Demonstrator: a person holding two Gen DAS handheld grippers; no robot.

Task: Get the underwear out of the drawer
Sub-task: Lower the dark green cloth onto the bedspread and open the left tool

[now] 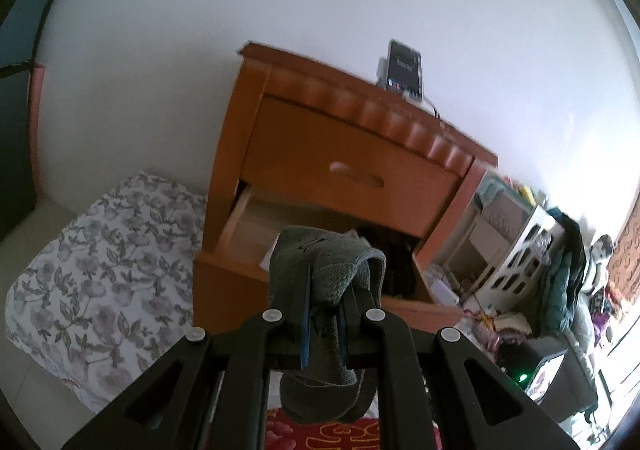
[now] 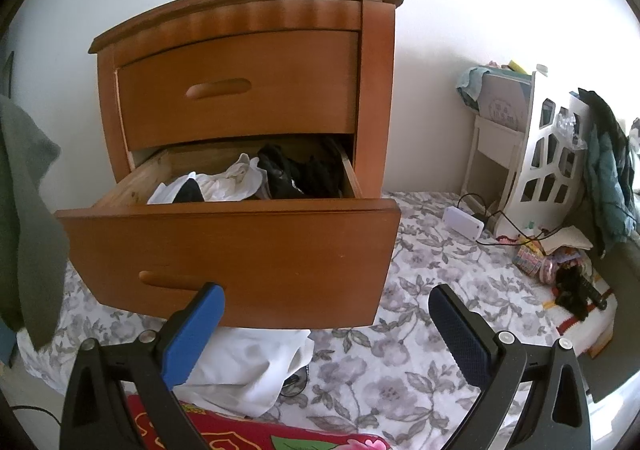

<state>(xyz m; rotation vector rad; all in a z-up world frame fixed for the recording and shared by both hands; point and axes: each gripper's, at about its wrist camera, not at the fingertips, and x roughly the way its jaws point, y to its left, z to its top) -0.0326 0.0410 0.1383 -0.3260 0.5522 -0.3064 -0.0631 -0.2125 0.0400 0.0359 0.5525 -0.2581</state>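
Left wrist view: the left gripper (image 1: 320, 314) is clamped on a grey-green underwear garment (image 1: 324, 262), which drapes over its fingers and hangs below them toward 6 o'clock, its long axis running 12 to 6. The open lower drawer (image 1: 248, 226) lies just beyond at 12 o'clock, so the garment appears clear of it. The floral bedsheet (image 1: 100, 250), at 9 o'clock, looks the likeliest set-down spot. Right wrist view: the same garment hangs at 9 o'clock along the frame edge. The right gripper (image 2: 326, 314) stands with fingers wide apart and empty; the drawer's remaining clothes (image 2: 248, 178) lie at 12 o'clock, nearer this hand. Drawer depths and the hanging garment's lower end are hidden.
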